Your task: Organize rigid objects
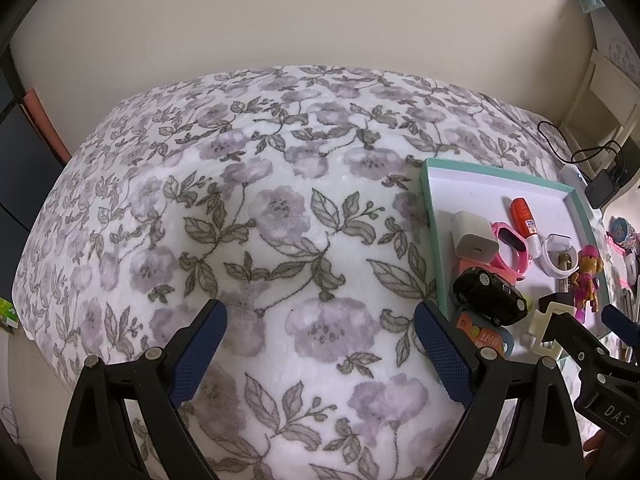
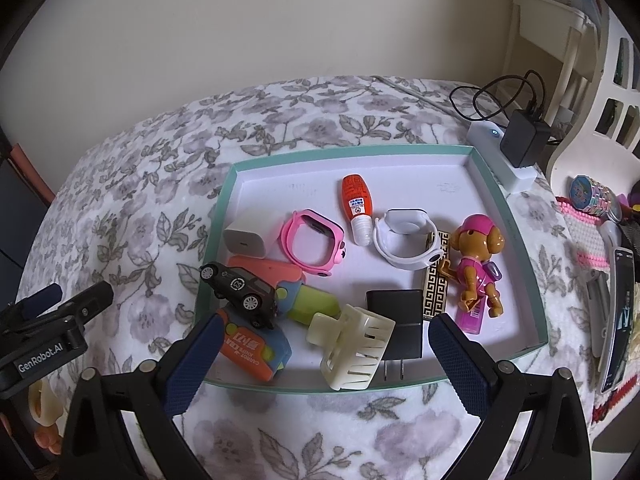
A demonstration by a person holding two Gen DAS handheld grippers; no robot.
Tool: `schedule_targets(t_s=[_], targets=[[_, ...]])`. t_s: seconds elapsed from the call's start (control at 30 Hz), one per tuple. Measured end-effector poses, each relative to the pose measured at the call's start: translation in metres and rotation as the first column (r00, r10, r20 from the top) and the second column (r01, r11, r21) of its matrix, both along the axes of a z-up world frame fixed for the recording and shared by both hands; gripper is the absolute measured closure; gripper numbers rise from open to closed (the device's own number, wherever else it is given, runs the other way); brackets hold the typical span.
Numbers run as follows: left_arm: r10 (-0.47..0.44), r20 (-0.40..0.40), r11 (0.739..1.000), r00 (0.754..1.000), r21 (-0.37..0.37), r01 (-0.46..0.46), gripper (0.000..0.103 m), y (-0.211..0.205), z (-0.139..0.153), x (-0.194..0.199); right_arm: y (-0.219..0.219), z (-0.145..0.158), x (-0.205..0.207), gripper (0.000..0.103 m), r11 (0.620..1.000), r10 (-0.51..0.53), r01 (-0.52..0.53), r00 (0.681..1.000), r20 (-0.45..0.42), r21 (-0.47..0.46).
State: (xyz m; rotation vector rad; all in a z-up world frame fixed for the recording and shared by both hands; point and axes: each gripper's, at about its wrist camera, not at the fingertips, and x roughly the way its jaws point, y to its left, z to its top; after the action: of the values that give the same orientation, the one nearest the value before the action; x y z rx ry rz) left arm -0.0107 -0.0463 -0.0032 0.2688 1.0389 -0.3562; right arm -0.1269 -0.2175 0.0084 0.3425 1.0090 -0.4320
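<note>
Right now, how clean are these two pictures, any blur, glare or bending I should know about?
Left wrist view: sharp, soft even light, no glare; the fisheye bulges the flowered blanket and darkens the corners. Right wrist view: also sharp; the tray edges bow outward, and the toy dog shows small shiny highlights; things at the far right rim look stretched.

left wrist: down onto blanket (image 1: 280, 208) | right wrist: over tray (image 2: 224, 200) | shared: tray

A bed (image 2: 140, 208) under a floral fleece blanket (image 1: 280, 208) carries a shallow teal-rimmed tray (image 2: 508, 216); beside its far corner lies a white power strip (image 2: 484, 136).
</note>
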Motion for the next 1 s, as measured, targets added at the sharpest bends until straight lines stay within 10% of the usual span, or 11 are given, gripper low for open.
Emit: schedule_targets(t_s=[1.0], targets=[[-0.028, 0.013, 1.000, 1.000, 0.012, 0.027, 0.008, 0.0033, 0.0005, 0.0012, 0.0002, -0.0025, 0.0019, 0.000, 1.000, 0.005, -0.005, 1.000, -0.014, 0.001]])
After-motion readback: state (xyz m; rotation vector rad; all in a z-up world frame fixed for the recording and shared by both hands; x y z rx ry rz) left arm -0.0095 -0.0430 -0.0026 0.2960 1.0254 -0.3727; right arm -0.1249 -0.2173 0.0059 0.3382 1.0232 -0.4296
